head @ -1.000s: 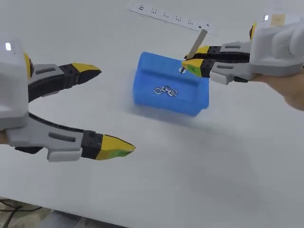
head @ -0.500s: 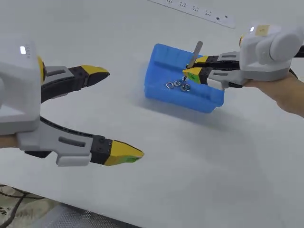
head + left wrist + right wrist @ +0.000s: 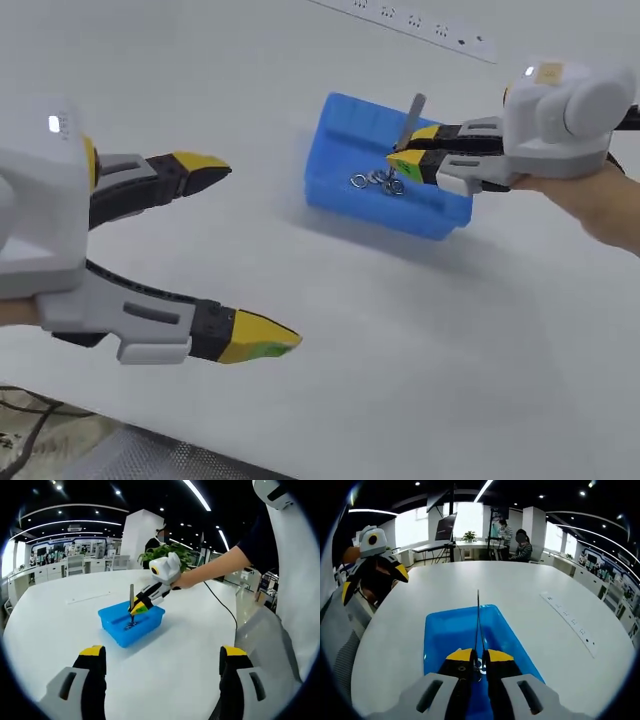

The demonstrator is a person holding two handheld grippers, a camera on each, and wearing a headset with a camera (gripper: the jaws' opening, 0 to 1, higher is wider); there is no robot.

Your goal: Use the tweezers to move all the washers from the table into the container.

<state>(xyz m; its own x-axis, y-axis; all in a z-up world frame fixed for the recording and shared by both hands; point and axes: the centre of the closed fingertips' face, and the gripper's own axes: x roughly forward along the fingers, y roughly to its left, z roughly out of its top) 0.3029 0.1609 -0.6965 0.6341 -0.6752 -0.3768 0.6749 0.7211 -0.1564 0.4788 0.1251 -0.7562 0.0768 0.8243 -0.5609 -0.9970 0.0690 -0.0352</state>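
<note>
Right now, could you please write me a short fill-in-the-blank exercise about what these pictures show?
1. The right gripper is shut on the ____.
2. The washers lie inside the ____ container.
3. The left gripper hovers above the table, its jaws ____.
Missing words: tweezers; blue; open.
</note>
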